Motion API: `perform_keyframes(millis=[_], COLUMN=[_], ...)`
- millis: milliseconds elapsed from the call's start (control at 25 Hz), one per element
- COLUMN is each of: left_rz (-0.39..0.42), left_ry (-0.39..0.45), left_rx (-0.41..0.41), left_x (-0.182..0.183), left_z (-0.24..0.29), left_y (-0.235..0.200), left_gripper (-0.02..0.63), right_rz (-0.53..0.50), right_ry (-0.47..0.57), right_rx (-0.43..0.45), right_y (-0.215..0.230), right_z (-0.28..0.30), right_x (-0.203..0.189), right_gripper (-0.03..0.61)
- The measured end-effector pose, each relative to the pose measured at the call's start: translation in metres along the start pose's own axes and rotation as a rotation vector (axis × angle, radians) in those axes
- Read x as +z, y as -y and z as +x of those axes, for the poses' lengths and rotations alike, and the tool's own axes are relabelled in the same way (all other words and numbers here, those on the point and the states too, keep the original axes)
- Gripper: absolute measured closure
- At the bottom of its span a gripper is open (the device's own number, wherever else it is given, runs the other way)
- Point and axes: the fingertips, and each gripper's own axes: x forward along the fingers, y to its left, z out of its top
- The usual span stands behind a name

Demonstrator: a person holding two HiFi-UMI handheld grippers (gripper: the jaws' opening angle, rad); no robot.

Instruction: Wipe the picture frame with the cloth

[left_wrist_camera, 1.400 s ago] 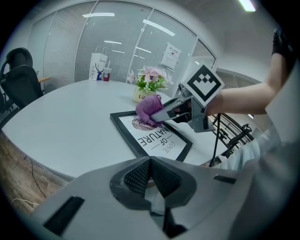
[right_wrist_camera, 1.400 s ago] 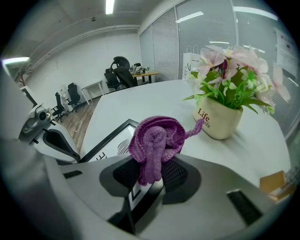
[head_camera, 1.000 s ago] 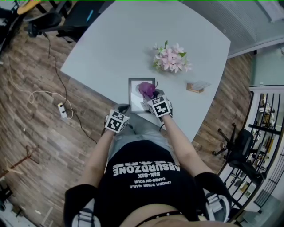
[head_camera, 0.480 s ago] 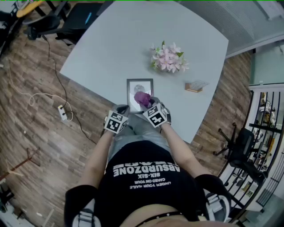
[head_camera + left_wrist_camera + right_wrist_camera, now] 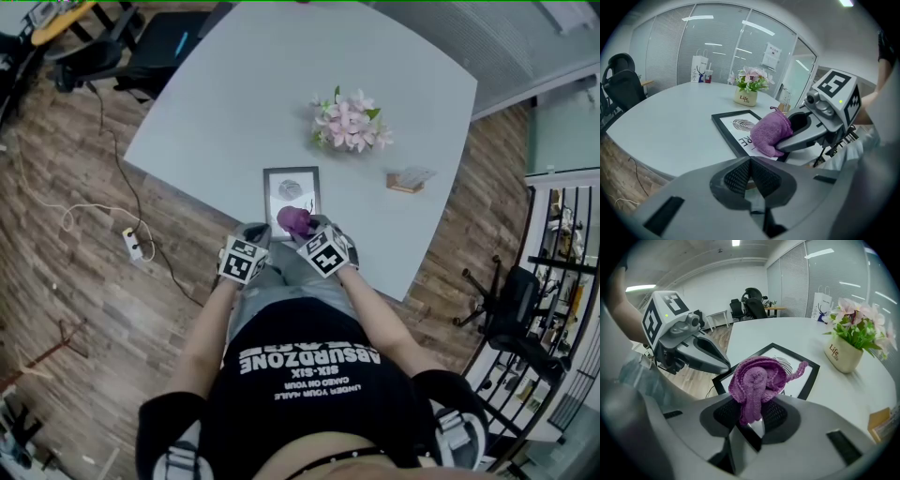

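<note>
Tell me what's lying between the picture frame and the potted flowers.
Nothing: only bare table separates the picture frame from the potted flowers. The head view shows this, and the right gripper view agrees.

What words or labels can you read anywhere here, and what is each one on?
"Life": on the cream flower pot.
"ABSURDZONE" and "SIX-SIX": on the person's black shirt, upside down; the smaller lines are too blurred.
Black-framed picture: letters below the fingerprint are partly covered by the purple cloth, unreadable.
White notice on the glass wall: too small.
</note>
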Motion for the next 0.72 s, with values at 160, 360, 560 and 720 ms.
perform_keyframes(millis=[160, 360, 560, 720], left_rz=[0.004, 0.003, 0.001, -0.001], left_ry=[0.0, 0.001, 0.006, 0.008], left_rx=[0.003, 0.005, 0.009, 0.009], left_x=[-0.0008, -0.0007, -0.0012, -0.0002], left_z=[0.0005, 0.0018, 0.001, 0.0007], left_y=[0.0003, 0.0003, -0.0005, -0.0003], left_gripper=[0.597, 0.597, 0.597, 0.597], right_rz=[0.018, 0.019, 0.024, 0.029], right_ry=[0.025, 0.034, 0.044, 0.056], right_rx=[-0.01, -0.014, -0.019, -0.016], right_y=[0.0007, 0.0027, 0.0026, 0.0026], right_z=[0.0018, 0.0034, 0.0039, 0.0039], right_x=[-0.0033, -0.004, -0.0041, -0.0025], right_gripper=[0.453, 0.454, 0.454, 0.454])
